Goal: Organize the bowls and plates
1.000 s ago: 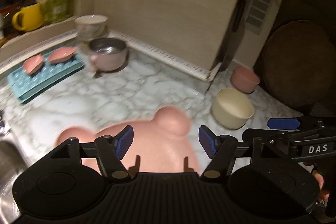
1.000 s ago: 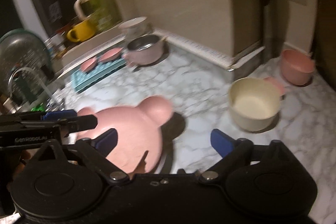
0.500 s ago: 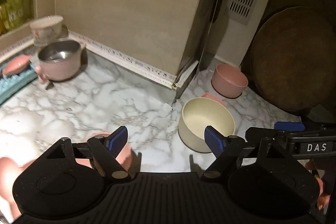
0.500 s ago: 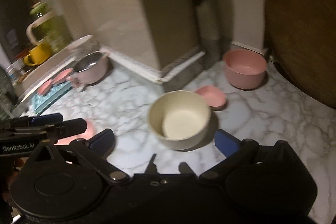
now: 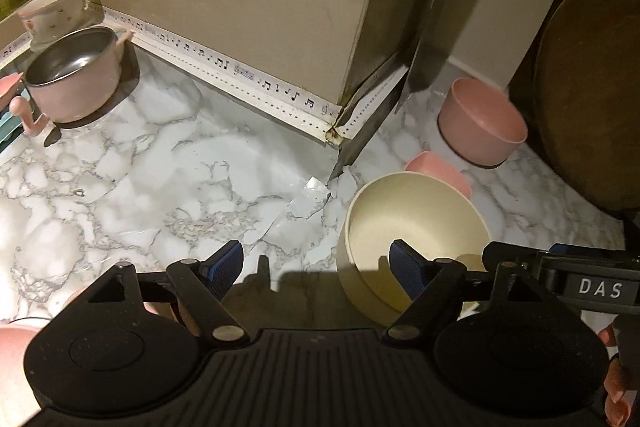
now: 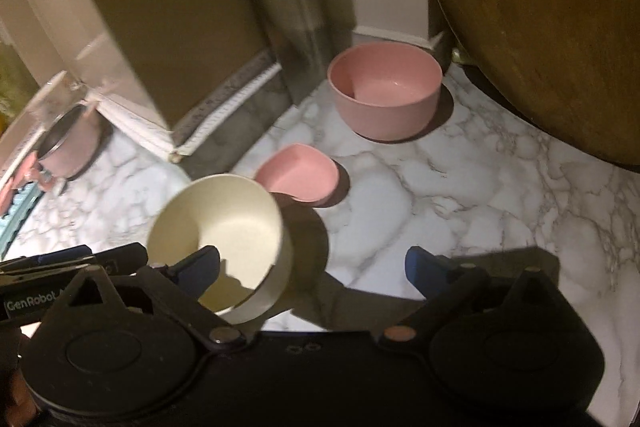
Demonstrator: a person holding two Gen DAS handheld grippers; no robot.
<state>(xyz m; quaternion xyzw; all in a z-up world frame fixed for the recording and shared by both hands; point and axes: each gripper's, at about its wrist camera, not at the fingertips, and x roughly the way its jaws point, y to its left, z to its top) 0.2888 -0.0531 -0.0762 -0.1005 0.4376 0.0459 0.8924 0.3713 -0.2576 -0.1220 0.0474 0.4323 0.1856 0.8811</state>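
Both grippers stand wide with nothing gripped: left gripper (image 5: 316,265) over bare marble countertop (image 5: 160,163), right gripper (image 6: 312,265) just beside it. Its jaws have just narrowed slightly. Between them, near, sits the round cream bowl (image 6: 220,227); farther right lie a small pink dish (image 6: 298,179) and a deep pink bowl (image 6: 386,87).

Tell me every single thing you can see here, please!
cream bowl: 1, cream, nearest, by the grippers
small pink dish: 1, pink, behind the cream bowl
pink bowl: 1, pink, by the round wooden board
steel-lined pink pot: 1, far left
patterned white bowl: 1, behind the pot
marble counter: 1, white-grey
left gripper: open, empty
right gripper: open, jaws just closing slightly, gripping nothing
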